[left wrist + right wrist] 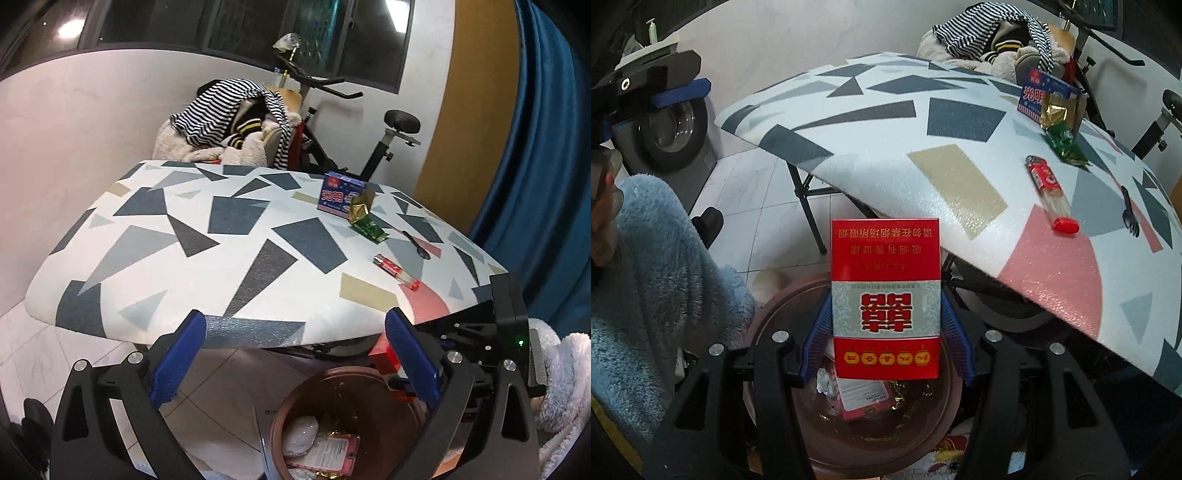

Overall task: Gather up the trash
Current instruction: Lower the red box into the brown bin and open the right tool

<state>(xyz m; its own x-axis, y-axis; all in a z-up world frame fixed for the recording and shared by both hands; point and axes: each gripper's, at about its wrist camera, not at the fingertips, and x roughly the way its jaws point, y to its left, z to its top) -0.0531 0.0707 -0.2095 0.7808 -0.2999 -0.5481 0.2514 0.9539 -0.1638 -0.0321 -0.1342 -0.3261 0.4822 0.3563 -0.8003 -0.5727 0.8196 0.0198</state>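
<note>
My right gripper (885, 325) is shut on a red cigarette pack (885, 295) and holds it upright over the brown bin (775, 314), which has wrappers and paper inside. My left gripper (293, 354) is open and empty at the table's near edge, above the same bin (291, 406); the red pack (382, 354) shows by its right finger. On the patterned table (221, 236) lie a red lighter (397, 272), a gold and green wrapper (364, 218), a blue box (341, 192) and a black plastic fork (415, 245).
An exercise bike (369, 140) and a chair piled with striped clothes (229, 122) stand behind the table. A washing machine (676, 136) stands at left in the right wrist view. A person's fluffy blue sleeve (657, 266) is close by. Blue curtain (535, 166) at right.
</note>
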